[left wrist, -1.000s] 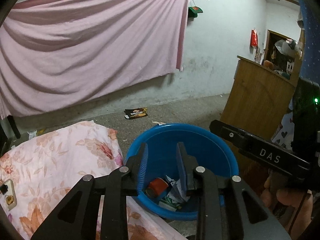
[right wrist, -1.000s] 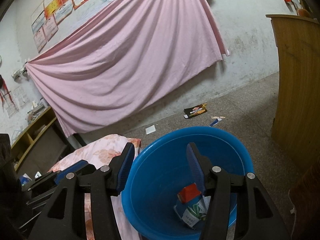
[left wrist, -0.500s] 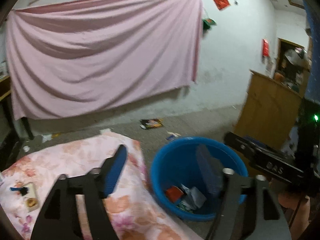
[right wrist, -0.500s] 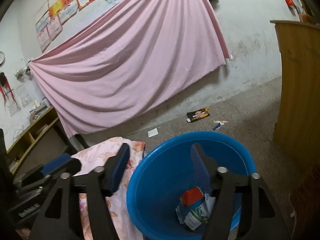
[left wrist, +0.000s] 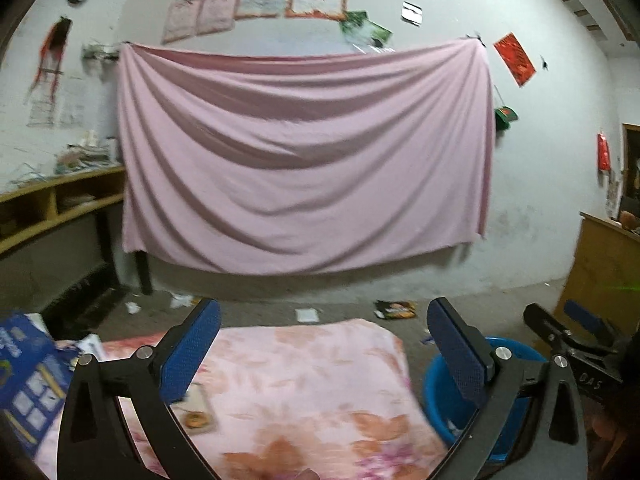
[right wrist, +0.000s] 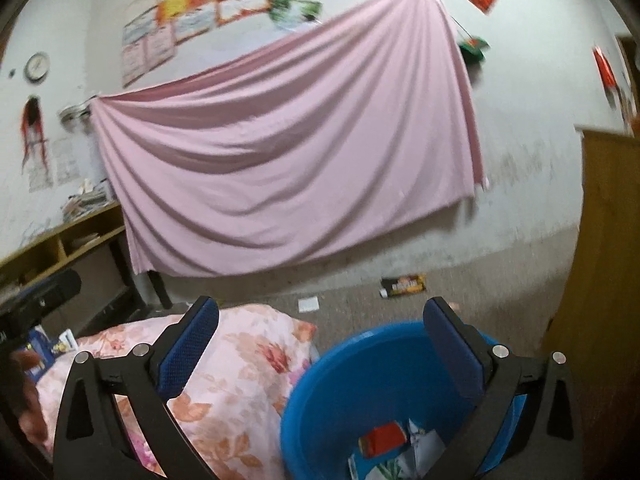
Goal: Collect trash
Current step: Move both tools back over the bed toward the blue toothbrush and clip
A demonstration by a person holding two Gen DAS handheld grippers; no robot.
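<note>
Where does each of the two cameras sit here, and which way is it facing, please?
Left wrist: rides the left tongs, open and empty, above the pink floral cloth, facing the pink draped wall sheet; the right tongs show at far right.
Right wrist: rides the right tongs, open, over the round blue plastic basin holding wrappers, facing the same wall; the left tongs show at far left.
Shared: sheet, cloth, basin, black snack wrapper on the floor.

I see a dim room under flat, cool indoor light; motion blur smears the draped pink cloth sheet [right wrist: 280, 152] and the floral pink bedspread [left wrist: 304, 384], while fisheye curvature darkens every corner.
</note>
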